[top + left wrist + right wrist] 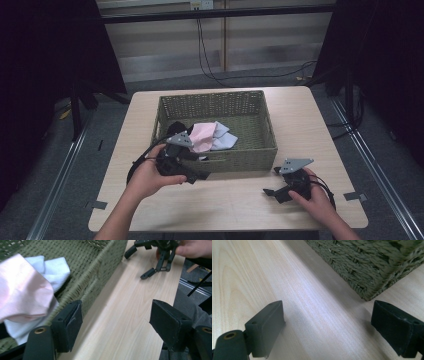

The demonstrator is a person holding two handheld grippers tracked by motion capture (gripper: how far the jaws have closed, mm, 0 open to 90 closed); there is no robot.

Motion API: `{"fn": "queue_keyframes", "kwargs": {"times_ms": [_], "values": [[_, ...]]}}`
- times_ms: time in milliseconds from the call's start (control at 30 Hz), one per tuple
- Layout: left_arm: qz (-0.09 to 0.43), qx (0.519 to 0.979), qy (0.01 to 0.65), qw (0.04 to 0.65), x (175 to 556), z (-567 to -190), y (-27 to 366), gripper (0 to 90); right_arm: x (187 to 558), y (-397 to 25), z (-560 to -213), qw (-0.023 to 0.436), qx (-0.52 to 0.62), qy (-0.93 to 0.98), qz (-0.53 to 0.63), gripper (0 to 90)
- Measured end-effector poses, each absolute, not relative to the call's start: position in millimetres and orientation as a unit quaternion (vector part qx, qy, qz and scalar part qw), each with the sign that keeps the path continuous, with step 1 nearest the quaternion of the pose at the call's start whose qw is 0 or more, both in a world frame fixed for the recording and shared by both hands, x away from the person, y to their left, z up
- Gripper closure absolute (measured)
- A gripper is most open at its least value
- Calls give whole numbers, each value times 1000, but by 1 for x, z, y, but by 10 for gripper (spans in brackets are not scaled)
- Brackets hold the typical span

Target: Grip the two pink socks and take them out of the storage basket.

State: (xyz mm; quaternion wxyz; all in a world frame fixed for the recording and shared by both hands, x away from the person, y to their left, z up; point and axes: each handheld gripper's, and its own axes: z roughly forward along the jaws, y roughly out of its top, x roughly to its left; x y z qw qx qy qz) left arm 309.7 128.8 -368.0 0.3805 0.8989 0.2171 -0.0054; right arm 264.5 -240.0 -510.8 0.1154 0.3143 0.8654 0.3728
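Note:
A green woven basket [215, 96] stands mid-table and holds a pink cloth [202, 136] and a pale blue cloth [224, 140]. My left gripper [196, 168] hovers at the basket's front left corner. It is open with nothing between its jaws. In the left gripper view the pink cloth [22, 290] and the pale cloth [55, 270] lie in the basket [100, 262], left of the open gripper [117, 317]. My right gripper [271, 181] rests open on the table by the basket's front right corner. Its own view has the open gripper [328, 317] over bare wood below the basket corner [367, 262].
The light wooden table [230, 205] has free room in front of the basket and on both sides. A dark thing [175, 127] lies in the basket's left part. Black stands [75, 107] and cables [210, 70] are on the floor beyond.

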Motion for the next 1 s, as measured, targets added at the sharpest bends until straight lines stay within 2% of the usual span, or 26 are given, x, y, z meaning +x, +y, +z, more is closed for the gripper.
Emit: {"fn": "queue_keyframes", "kwargs": {"times_ms": [367,767,1000], "values": [[0,901,237,364,338,-347,129,258,265,-240,-511,115,314,866,373,106],[2,901,275,335,373,-351,133,261,265,-240,-511,115,314,865,373,106],[9,908,270,320,391,-352,131,264,265,-240,-511,115,314,865,373,106]]}}
